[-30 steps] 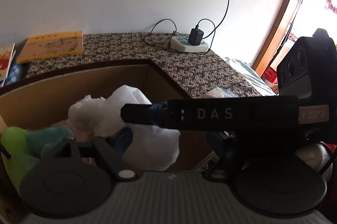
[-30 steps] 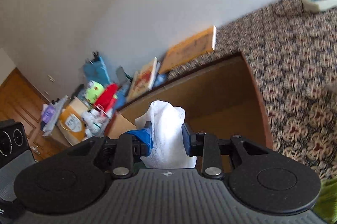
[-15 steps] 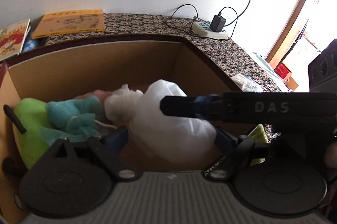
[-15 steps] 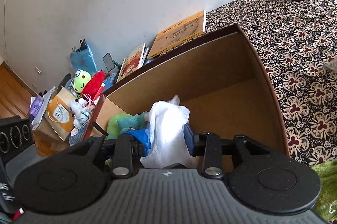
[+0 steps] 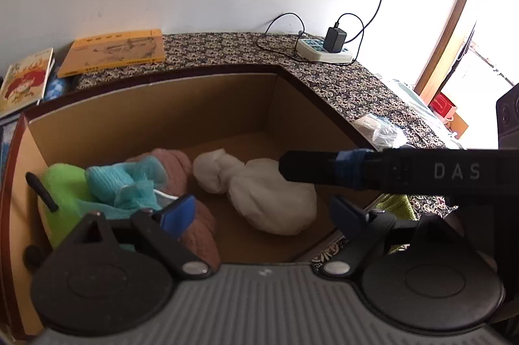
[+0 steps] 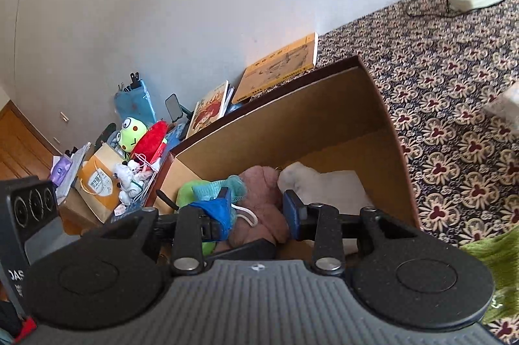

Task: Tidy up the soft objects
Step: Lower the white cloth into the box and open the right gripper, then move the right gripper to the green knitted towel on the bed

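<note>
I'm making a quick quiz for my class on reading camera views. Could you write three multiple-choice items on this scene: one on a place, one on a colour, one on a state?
1. Where does the white bundle lie?
A. on the orange book
B. inside the cardboard box
C. on the power strip

2. What colour is the soft item at the box's left end?
A. bright green
B. black
C. purple

3. How do the left gripper's jaws stand?
A. closed on the bundle
B. closed on a book
C. wide open, holding nothing

Answers:
1 B: the white bundle rests on the floor of the cardboard box.
2 A: the green soft item sits against the left wall.
3 C: the left gripper has just been opening; its fingers stand apart, with the bundle lying beyond them, free.
</note>
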A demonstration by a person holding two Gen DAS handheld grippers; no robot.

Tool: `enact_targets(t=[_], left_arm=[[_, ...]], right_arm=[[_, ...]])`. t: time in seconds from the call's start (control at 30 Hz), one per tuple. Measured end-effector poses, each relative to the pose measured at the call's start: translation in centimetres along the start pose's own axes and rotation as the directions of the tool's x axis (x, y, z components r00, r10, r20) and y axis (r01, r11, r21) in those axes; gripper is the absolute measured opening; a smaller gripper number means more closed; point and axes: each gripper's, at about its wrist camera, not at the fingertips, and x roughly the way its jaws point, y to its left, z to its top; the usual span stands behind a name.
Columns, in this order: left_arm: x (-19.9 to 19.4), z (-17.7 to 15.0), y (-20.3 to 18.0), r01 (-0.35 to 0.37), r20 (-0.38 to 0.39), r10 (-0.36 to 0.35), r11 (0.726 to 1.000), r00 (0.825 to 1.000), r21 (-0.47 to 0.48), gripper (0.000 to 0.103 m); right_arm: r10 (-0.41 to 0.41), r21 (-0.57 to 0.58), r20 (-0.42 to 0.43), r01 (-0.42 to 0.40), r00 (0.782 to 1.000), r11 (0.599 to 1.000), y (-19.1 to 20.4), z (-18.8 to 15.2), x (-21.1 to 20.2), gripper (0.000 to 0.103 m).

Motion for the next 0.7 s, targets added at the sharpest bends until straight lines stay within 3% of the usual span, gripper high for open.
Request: enact_targets(t=[0.2, 0.5, 0.7], left_arm=[[-0.2, 0.4, -1.7, -0.017, -0.001, 0.017, 1.0, 1.0, 0.023, 0.09], [-0.4, 1.0, -6.3, -0.088, 0.03, 0.086, 0.993, 0.996, 0.076, 0.091], [0.1, 1.7, -11.0, -0.048, 0.03, 0.045, 0.994, 0.999, 0.102, 0.091]], right_arm=[[-0.08, -0.084, 0.048, 0.084, 0.996, 0.993, 0.4, -0.8, -1.8, 0.019], [-0.141, -0.086, 0.153, 0.156, 0.978, 0.984, -2.3, -0.4, -5.9, 0.02], [-0.185, -0.067, 0.164, 0.198, 0.969, 0.978, -6.3, 0.4, -9.4, 0.02]])
